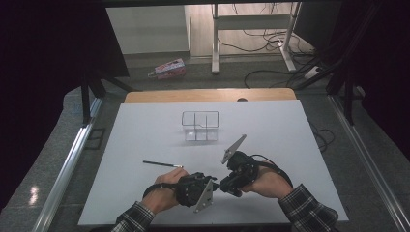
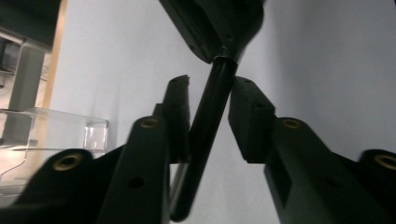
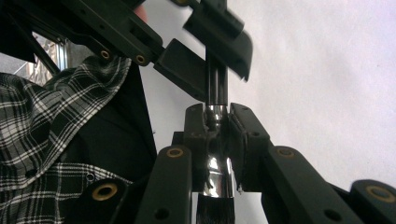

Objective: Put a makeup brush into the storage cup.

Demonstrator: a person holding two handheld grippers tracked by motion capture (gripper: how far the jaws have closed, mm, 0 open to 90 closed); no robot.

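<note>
White surface [image 1: 145, 140] on a wooden top [image 1: 208, 95], grey speckled floor [image 1: 43, 164], metal rails [image 1: 67, 166] either side, black drapes [image 1: 43, 43] left and right, white desk frame [image 1: 251, 29] behind, loose cables [image 1: 263, 43], pink box [image 1: 168, 68] on floor, light glare lower left

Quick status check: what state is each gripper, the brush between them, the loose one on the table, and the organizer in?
Right gripper: shut on brush ferrule.
Left gripper: around brush handle, gap at one jaw.
Held brush: off the table, between both grippers.
Loose brush: flat on table.
Clear organizer: upright, looks empty.
</note>
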